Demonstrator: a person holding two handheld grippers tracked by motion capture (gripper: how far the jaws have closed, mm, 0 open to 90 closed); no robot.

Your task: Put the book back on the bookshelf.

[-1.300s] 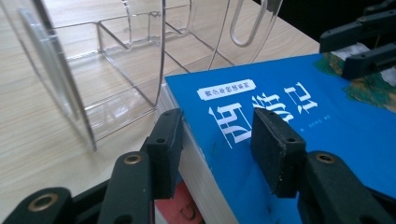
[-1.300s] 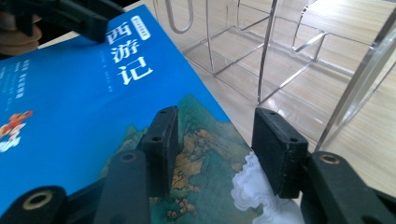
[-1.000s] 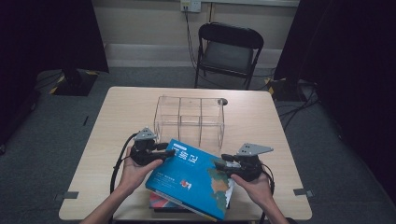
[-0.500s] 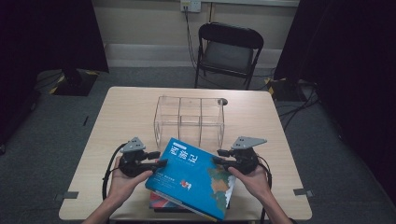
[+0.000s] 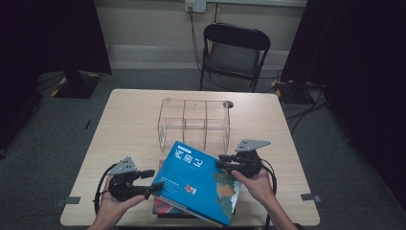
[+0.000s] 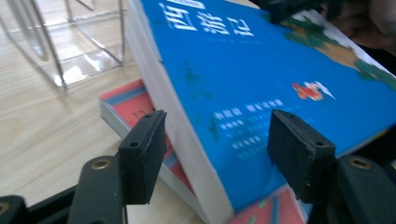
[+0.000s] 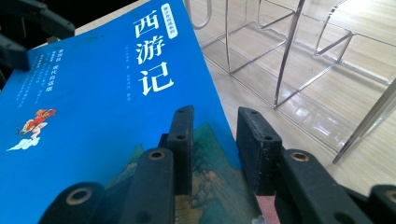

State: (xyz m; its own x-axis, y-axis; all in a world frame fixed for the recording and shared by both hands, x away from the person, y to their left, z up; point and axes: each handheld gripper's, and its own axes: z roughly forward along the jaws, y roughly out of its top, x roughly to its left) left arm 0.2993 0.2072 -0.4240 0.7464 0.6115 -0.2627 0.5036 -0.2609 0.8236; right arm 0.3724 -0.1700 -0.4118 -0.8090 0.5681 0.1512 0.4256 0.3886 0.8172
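A light wooden table (image 5: 129,124) stands in the middle of the frame. On it, near the centre, is a clear acrylic organizer with compartments (image 5: 194,122). A black folding chair (image 5: 233,52) is behind the table, at the upper middle. A white wall socket (image 5: 195,5) is at the top edge, with black cables (image 5: 194,33) hanging down. A grey carpet floor (image 5: 43,143) surrounds all.

Each gripper, the left gripper (image 5: 149,181) and the right gripper (image 5: 225,161), is black, topped by a grey three-cornered plate. A black cable loops off each. Their thick, blocky jaws carry small screw holes, with brass-coloured rivets at the arm pivots. The forearms are bare, no sleeves.
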